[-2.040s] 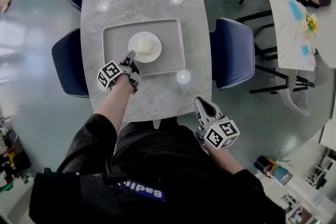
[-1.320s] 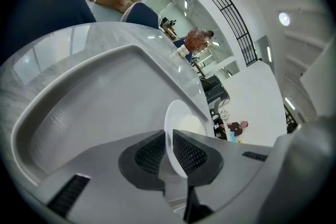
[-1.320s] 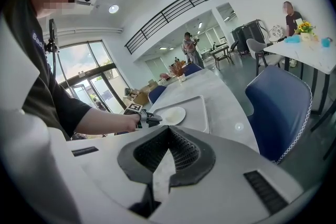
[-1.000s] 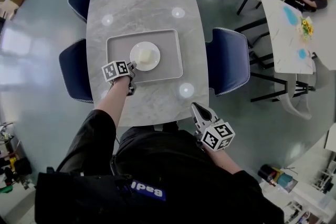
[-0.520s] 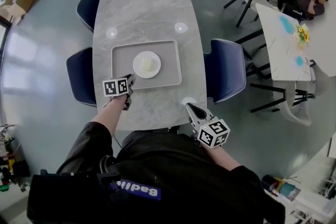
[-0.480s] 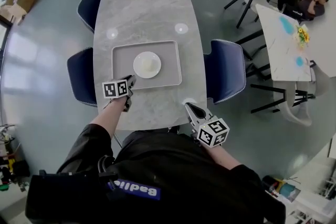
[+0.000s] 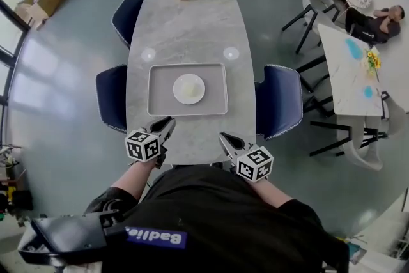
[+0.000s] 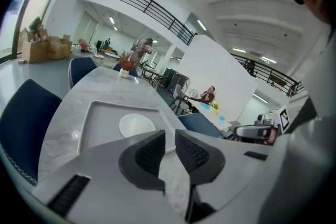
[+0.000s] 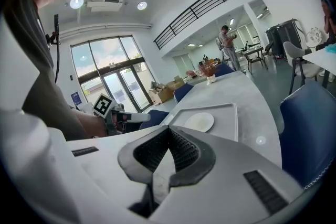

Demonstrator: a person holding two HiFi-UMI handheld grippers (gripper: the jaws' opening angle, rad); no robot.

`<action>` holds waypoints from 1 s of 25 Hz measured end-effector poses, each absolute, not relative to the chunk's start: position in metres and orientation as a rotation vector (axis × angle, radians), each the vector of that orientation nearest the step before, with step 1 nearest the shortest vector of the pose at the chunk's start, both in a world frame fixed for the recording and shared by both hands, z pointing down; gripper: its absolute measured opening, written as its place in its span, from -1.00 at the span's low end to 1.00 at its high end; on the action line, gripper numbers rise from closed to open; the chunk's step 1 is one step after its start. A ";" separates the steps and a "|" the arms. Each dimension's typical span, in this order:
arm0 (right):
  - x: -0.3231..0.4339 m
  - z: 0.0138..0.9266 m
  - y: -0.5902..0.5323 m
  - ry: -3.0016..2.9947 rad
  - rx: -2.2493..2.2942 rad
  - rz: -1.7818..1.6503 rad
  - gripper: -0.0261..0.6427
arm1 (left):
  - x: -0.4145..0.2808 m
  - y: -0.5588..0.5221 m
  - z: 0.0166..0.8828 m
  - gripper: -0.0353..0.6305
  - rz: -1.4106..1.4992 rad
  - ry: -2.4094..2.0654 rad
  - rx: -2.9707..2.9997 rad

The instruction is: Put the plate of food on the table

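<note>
The person is standing at the near end of the table (image 7: pixel 185 22) and holding both grippers over its near edge, well apart from the tray (image 7: pixel 155 89). The plate (image 7: pixel 189 88), with a pale piece of food (image 7: pixel 190 91) on it, is sitting in the middle of this grey tray, not on the bare marble. The left gripper (image 7: pixel 167 122) is holding nothing; its jaws are standing only a narrow slit apart, and the table top is showing through the slit. The right gripper (image 7: pixel 223 136) is also holding nothing, and its jaw tips are touching each other. To my judgement, the step in hand is reaching for the plate, so that it can go from the tray onto the table surface. To do this well, the nearer gripper should be opening its jaws much wider before it arrives, and coming in low toward the near rim of the plate. The bite should be taking only the rim, not the food. The plate looks shallow and smooth, so it may be slipping or tilting if the grip is small; lifting it level and slowly over the raised edge of the tray seems safest. The other gripper could be pressing on the tray rim so the tray is not sliding.
</note>
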State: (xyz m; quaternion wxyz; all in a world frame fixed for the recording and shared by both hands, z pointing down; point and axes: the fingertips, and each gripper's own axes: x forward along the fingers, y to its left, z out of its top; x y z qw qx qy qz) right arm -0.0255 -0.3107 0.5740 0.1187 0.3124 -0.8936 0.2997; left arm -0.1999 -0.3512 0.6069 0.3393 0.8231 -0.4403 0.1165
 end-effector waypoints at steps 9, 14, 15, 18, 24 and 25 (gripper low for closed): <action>-0.051 0.560 -0.309 -2.658 0.792 0.767 -0.89 | -0.140 -0.312 0.527 -0.84 0.209 -0.954 2.478; -0.062 0.552 -0.306 -2.670 0.747 0.728 -0.89 | -0.127 -0.292 0.508 -0.87 0.234 -0.860 2.586; -0.064 0.551 -0.306 -2.674 0.737 0.721 -0.89 | -0.127 -0.290 0.507 -0.87 0.228 -0.856 2.588; -0.070 0.549 -0.306 -2.684 0.711 0.698 -0.89 | -0.132 -0.289 0.508 -0.87 0.202 -0.858 2.572; -0.081 0.539 -0.300 -2.711 0.648 0.642 -0.89 | -0.134 -0.285 0.505 -0.87 0.189 -0.843 2.578; -0.082 0.538 -0.300 -2.713 0.641 0.634 -0.89 | -0.135 -0.285 0.505 -0.87 0.187 -0.842 2.577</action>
